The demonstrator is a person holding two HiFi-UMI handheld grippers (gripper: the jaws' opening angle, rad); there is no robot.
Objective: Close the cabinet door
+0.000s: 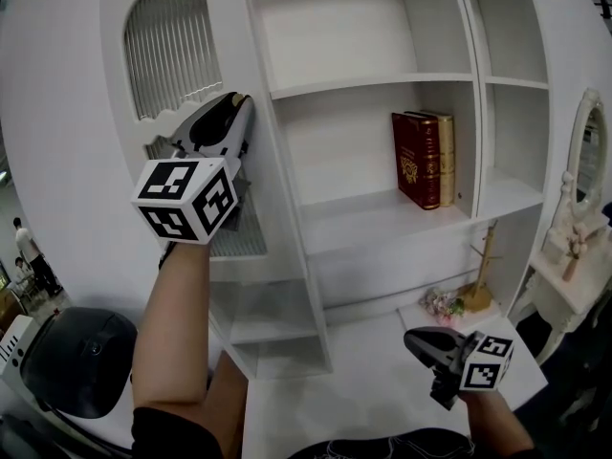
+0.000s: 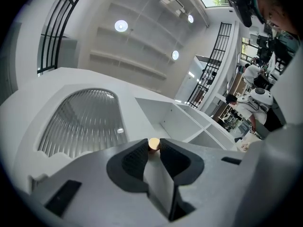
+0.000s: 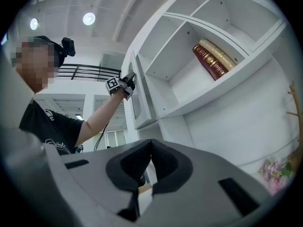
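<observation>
The white cabinet door (image 1: 81, 151), with an arched ribbed glass pane (image 1: 174, 46), stands open at the left of the shelf unit (image 1: 373, 84). My left gripper (image 1: 237, 108) is raised against the door's inner edge. In the left gripper view its jaws (image 2: 152, 149) are shut on the small round golden door knob (image 2: 154, 143), with the ribbed pane (image 2: 85, 122) just behind. My right gripper (image 1: 415, 338) hangs low at the bottom right, shut with nothing in it (image 3: 150, 144). In the right gripper view the door (image 3: 138, 96) stands out from the cabinet, with the left gripper (image 3: 127, 83) at it.
Two books, red and tan (image 1: 423, 158), stand on the middle shelf. A flower bunch (image 1: 442, 304) and a wooden stand (image 1: 483, 266) sit on the low ledge. At the right is a white dressing table with a mirror (image 1: 585, 175). At the lower left lies a black rounded object (image 1: 76, 361).
</observation>
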